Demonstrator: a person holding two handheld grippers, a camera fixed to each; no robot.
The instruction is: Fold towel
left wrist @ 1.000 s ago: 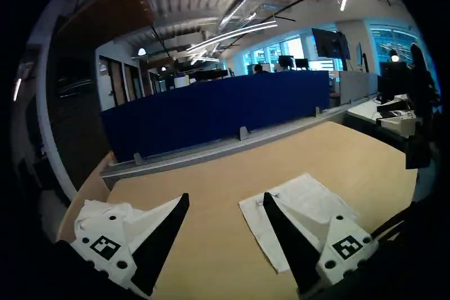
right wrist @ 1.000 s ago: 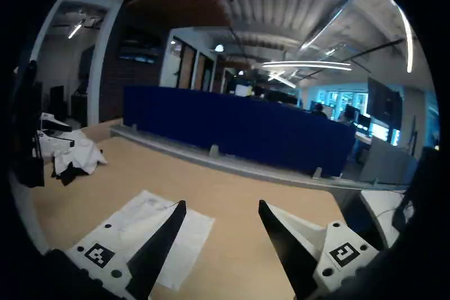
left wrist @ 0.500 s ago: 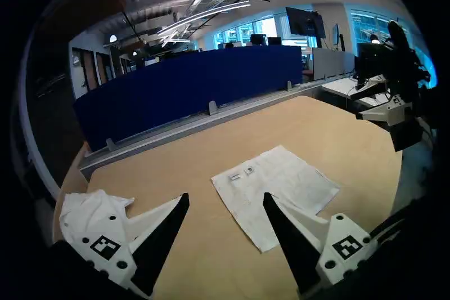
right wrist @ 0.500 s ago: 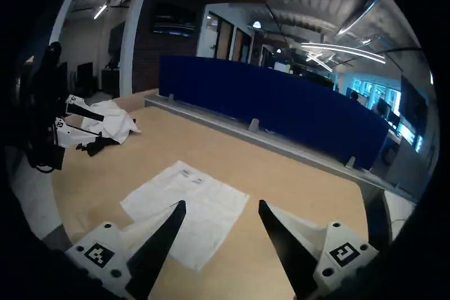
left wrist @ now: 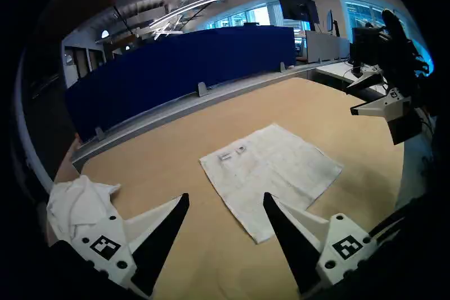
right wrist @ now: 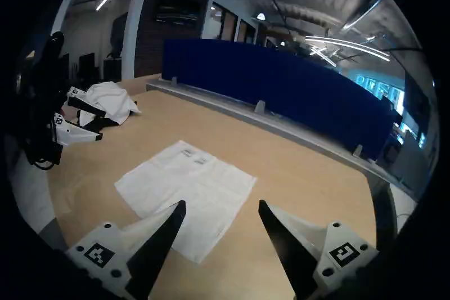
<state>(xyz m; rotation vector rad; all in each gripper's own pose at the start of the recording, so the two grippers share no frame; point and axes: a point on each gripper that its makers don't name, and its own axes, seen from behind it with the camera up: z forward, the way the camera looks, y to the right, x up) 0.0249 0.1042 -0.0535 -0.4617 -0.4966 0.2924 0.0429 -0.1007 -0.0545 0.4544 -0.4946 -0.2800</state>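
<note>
Left gripper (left wrist: 225, 195) and right gripper (right wrist: 221, 203) have tipped down toward the flat white towel (left wrist: 270, 168); fingers apart, pinch near corners evenly.

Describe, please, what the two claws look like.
The left claw and right claw match. Each has two long, pointed fingers, white outside and black on the inner faces, and each finger carries a square black-and-white marker near its base.
</note>
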